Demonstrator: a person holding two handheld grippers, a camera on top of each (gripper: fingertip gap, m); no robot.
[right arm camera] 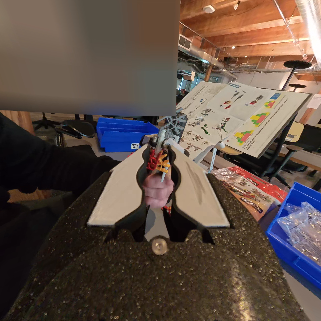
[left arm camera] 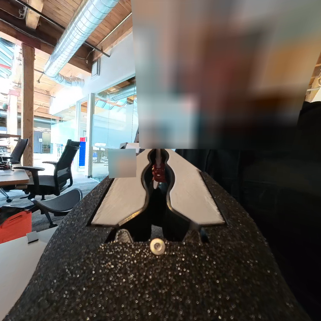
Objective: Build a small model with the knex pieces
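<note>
Held up at chest height, the right gripper [right arm camera: 159, 145] has its two white fingers drawn narrow, and the tips pinch the white rod [right arm camera: 159, 142] of a small red-and-yellow plastic construction-toy assembly [right arm camera: 157, 161]. A grey snowflake-shaped connector [right arm camera: 171, 123] stands above the tips. A bare hand [right arm camera: 158, 191] on a black sleeve [right arm camera: 60, 165] shows through the gap behind the toy. The left gripper [left arm camera: 159, 152] is likewise narrow, with a red perforated plastic piece [left arm camera: 159, 173] sitting in the hollow between its fingers. Its tips run under a blurred patch, so whether they actually clamp the piece cannot be told. Beside the right gripper lies a red shrink-wrapped toy box [right arm camera: 248, 189] carrying a printed brand logo and model pictures. Next to it is a blue plastic bin [right arm camera: 278, 231] holding clear plastic bags [right arm camera: 302, 225]. Behind, an open illustrated instruction booklet [right arm camera: 234, 118] rests on a tilted board (its pages carry step drawings and lines of print). Stacked blue plastic trays [right arm camera: 121, 133] bear a small black-and-white square marker tag [right arm camera: 135, 145]. The left wrist view takes in black mesh office chairs [left arm camera: 60, 173] under a silver spiral ventilation duct [left arm camera: 78, 38].
</note>
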